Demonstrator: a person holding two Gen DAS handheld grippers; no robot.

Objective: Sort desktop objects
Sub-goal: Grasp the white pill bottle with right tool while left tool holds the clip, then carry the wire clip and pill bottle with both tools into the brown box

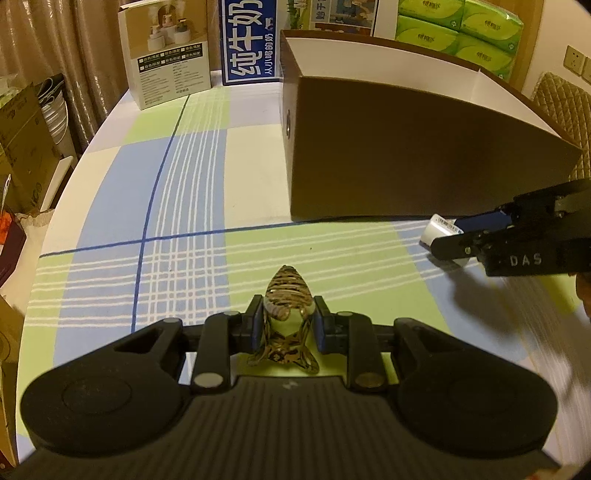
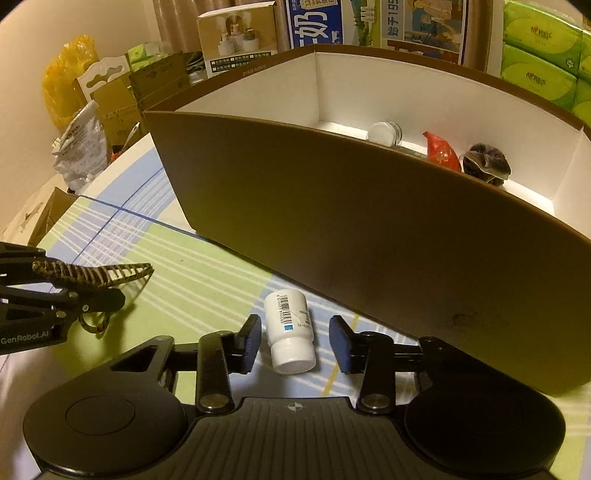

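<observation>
A brown striped hair claw clip (image 1: 287,291) sticks out from between the pads of my left gripper (image 1: 288,314), which is shut on it just above the checked tablecloth. In the right wrist view the same clip (image 2: 96,275) and left gripper (image 2: 85,286) show at the left edge. A white pill bottle (image 2: 290,325) lies on its side on the cloth between the pads of my right gripper (image 2: 295,332). A small gap shows on each side of it, so the gripper is open. Seen from the left, the bottle (image 1: 437,226) and right gripper (image 1: 448,234) lie by the box's near corner.
A large brown box (image 2: 332,229) with a white inside stands right behind the bottle; it holds a white-lidded jar (image 2: 384,133), a red item (image 2: 441,151) and a dark bundle (image 2: 485,162). Product cartons (image 1: 166,55) and green tissue packs (image 1: 461,29) line the far edge. Clutter sits beyond the table's left edge.
</observation>
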